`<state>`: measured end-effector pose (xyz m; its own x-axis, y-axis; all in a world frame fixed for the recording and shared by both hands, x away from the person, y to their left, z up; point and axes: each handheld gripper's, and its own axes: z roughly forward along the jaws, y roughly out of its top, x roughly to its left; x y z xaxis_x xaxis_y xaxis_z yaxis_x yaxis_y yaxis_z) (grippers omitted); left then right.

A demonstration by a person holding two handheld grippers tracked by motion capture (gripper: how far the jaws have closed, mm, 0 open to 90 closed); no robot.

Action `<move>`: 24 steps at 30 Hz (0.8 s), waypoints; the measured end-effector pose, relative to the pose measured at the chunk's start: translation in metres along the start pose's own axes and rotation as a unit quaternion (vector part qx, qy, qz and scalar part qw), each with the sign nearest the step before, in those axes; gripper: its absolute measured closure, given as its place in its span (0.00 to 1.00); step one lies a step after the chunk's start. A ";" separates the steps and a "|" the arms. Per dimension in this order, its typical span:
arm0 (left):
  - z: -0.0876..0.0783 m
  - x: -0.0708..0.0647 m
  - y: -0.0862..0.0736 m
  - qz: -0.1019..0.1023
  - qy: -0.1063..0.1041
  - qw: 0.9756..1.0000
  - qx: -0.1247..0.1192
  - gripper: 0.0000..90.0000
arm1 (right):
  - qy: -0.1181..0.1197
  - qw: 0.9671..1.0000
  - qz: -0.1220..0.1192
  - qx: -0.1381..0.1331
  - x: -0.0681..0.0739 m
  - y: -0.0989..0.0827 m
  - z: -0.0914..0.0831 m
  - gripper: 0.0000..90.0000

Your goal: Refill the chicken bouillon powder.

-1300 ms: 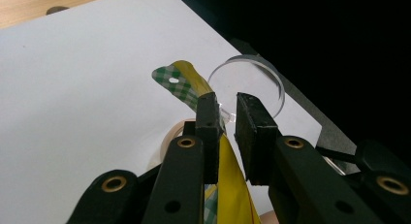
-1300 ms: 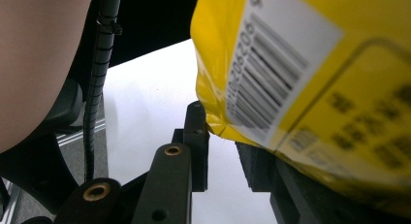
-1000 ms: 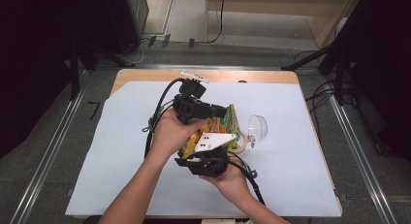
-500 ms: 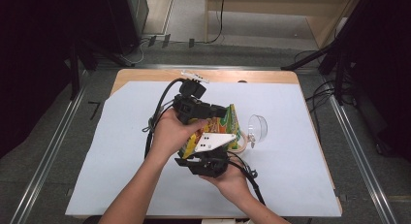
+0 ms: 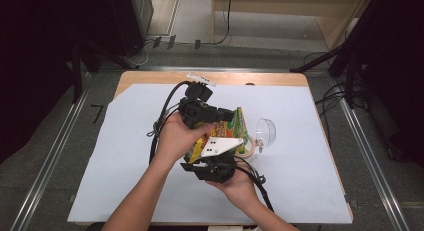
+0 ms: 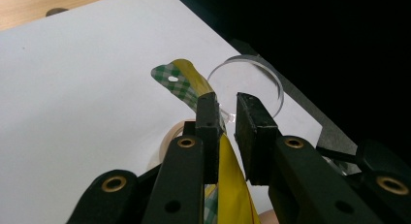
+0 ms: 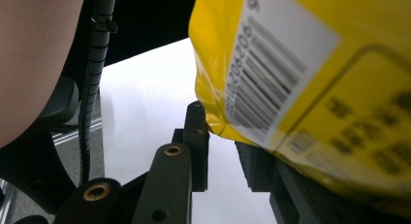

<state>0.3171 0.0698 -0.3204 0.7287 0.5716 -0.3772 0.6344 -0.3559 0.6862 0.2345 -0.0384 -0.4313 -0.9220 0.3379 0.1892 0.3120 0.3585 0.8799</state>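
Note:
A yellow snack bag [image 5: 239, 122] with a green checked top [image 6: 177, 83] is held up between my two grippers over the white sheet. The left gripper [image 5: 231, 116] reaches in from the far side. Its jaws stand narrow in the left gripper view [image 6: 225, 105], with the bag's upper edge [image 6: 232, 185] filling the gap between them. The right gripper [image 5: 222, 150], topped by a grey plate, comes from the near side. In the right gripper view [image 7: 223, 132] the bag's barcoded corner [image 7: 291, 64] sits between the jaw tips and covers the right jaw.
A clear plastic cup [image 5: 267, 131] lies on its side just right of the bag, also seen in the left gripper view [image 6: 247, 83]. A beige tape ring [image 5: 248, 152] rests under the bag. White paper [image 5: 310, 166] covers the wooden table [image 5: 150, 78]; a small white object [image 5: 200, 78] lies at the far edge.

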 end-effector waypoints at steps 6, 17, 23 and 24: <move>0.001 0.001 -0.001 0.004 0.000 1.000 -0.004 0.89 | -0.003 1.000 -0.004 0.002 -0.001 -0.001 0.000 0.85; -0.002 -0.003 -0.003 0.014 0.011 1.000 -0.016 0.90 | -0.008 1.000 -0.010 0.002 0.000 -0.001 0.001 0.85; -0.003 -0.003 -0.005 0.019 0.022 0.999 -0.022 0.90 | -0.009 1.000 -0.012 0.004 -0.002 -0.001 0.003 0.85; -0.003 -0.003 -0.005 0.019 0.022 0.999 -0.022 0.90 | -0.010 1.000 -0.015 0.003 -0.003 -0.001 0.003 0.85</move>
<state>0.3109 0.0720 -0.3209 0.7395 0.5901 -0.3239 0.5938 -0.3452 0.7268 0.2374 -0.0372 -0.4340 -0.9262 0.3442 0.1542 0.2861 0.3747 0.8819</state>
